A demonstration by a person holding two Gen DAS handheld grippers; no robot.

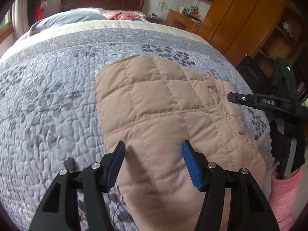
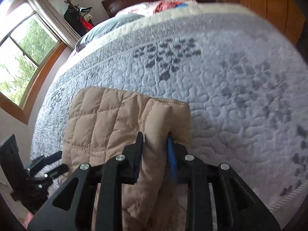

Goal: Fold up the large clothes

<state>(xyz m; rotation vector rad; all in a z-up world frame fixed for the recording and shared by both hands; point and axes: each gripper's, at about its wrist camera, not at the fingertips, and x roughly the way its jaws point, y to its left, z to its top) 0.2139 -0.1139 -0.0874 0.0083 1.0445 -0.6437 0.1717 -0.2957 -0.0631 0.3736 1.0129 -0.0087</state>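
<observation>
1. Two hand-held grippers, nearest items. Left gripper (image 1: 153,152): jaws spread wide, blue pads (image 1: 189,155) clear of each other, nothing held; it sits over the near end of the garment.
2. Right gripper (image 2: 156,144): jaws clenched on a raised fold of the garment, fabric bunched between the black finger and the blue pad. In the left wrist view it enters from the right edge (image 1: 240,98), tip at the garment's right side.
3. One pink sleeve (image 1: 284,190), lower right, at the handle of the right gripper.
4. One quilted beige jacket (image 1: 154,100), padded in squares, lying on the bed near its foot end, partly folded; its right portion is lifted in the right gripper (image 2: 107,119).
5. One bedspread (image 1: 57,96), lavender-grey with a dark leaf print, covering the bed beneath the jacket.
6. One grey-blue pillow (image 1: 71,17) at the far end, with red patterned cloth (image 1: 123,16) beside it.
7. One dark wooden headboard (image 1: 102,0) behind the pillow.
8. One wooden wardrobe (image 1: 240,19), far right; one window (image 2: 23,57), far left.
</observation>
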